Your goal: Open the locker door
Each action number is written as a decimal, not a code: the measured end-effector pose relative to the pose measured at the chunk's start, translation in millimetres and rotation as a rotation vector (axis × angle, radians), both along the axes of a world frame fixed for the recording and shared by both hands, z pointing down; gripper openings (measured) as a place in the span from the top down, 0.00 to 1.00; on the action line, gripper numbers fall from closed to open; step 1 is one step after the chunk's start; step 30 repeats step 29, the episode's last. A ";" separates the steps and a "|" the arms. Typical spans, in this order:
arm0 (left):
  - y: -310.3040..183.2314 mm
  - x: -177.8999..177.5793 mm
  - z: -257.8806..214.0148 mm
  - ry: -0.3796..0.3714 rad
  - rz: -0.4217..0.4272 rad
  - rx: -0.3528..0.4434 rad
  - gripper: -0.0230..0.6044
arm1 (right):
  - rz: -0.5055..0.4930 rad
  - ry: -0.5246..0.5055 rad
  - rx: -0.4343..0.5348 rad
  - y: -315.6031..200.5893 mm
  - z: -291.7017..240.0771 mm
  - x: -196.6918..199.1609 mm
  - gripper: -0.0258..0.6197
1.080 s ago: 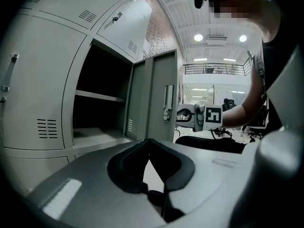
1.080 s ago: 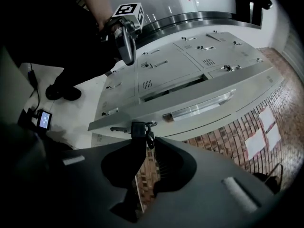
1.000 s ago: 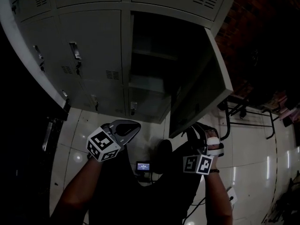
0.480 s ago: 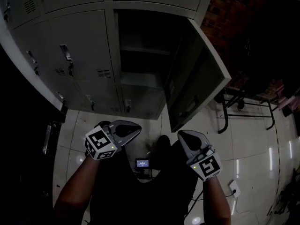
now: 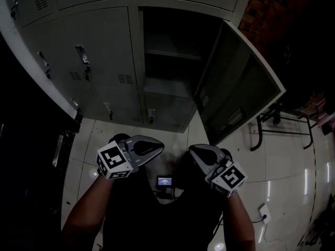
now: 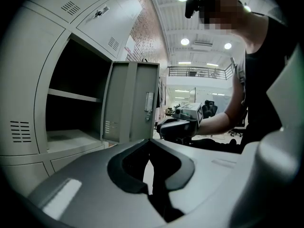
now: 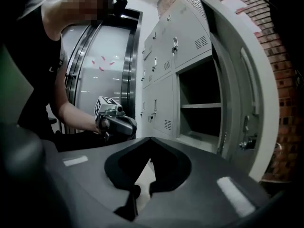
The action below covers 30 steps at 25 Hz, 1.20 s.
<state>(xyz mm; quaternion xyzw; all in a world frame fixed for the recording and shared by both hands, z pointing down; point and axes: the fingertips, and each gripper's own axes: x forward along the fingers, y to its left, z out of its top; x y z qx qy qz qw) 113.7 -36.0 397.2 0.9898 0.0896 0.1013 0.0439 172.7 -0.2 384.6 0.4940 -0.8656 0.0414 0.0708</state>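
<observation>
The grey locker door (image 5: 242, 90) stands swung wide to the right, showing the dark compartment (image 5: 175, 35) with one shelf (image 5: 172, 54) inside. Both grippers hang low in front of the person's body, well short of the lockers. My left gripper (image 5: 159, 146) is shut with nothing in it, and so is my right gripper (image 5: 192, 149). They point toward each other. The left gripper view shows the door (image 6: 135, 101) edge-on with the right gripper (image 6: 183, 123) beyond it. The right gripper view shows the door's inner face (image 7: 242, 89) with its latch (image 7: 248, 141), and the left gripper (image 7: 116, 122).
Closed grey lockers (image 5: 99, 46) with handles fill the left. A smaller closed door (image 5: 165, 111) sits below the open compartment. A small lit device (image 5: 164, 181) lies on the tiled floor. A black metal frame (image 5: 277, 122) stands at the right beside a brick wall (image 5: 261, 9).
My right gripper has left the door's lower edge and drawn back toward the body. The door now stands swung wider to the right. The left gripper has hardly moved.
</observation>
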 end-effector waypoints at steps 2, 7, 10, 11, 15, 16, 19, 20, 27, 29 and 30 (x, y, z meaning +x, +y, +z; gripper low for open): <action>0.8 0.0 1.4 -0.007 0.009 0.001 0.94 | -0.004 0.002 -0.002 -2.3 1.1 -1.3 0.96; -0.4 -0.3 4.4 -0.016 0.004 -0.007 0.94 | -0.002 0.009 -0.016 -5.1 4.4 -3.6 0.96; -1.6 -3.1 8.0 -0.043 -0.007 -0.020 0.94 | 0.007 -0.027 -0.030 -7.9 2.4 -3.3 0.96; -2.9 -3.4 8.2 -0.050 -0.009 -0.020 0.94 | 0.014 -0.039 -0.035 -9.5 0.4 -2.3 0.96; -10.6 -1.7 2.8 -0.044 -0.011 0.002 0.94 | 0.032 -0.036 -0.023 -18.5 -8.0 4.2 0.96; -9.9 -4.8 3.3 -0.045 -0.014 0.001 0.94 | 0.030 -0.033 -0.021 -18.2 -7.0 2.5 0.96; -9.2 -15.9 5.9 -0.048 -0.029 -0.009 0.94 | 0.024 -0.035 -0.028 -16.0 -2.4 -2.9 0.96; -10.0 -18.0 5.5 -0.046 -0.033 -0.012 0.94 | 0.024 -0.035 -0.027 -16.4 -2.3 -3.7 0.96; -7.5 -19.3 3.6 -0.034 -0.033 -0.019 0.94 | 0.025 -0.007 -0.024 -16.1 -1.0 -9.9 0.96; -6.7 -20.5 4.8 -0.037 -0.031 -0.016 0.94 | 0.024 -0.006 -0.021 -16.2 -0.7 -12.1 0.96; -6.7 -20.5 4.8 -0.037 -0.031 -0.016 0.94 | 0.024 -0.006 -0.021 -16.2 -0.7 -12.1 0.96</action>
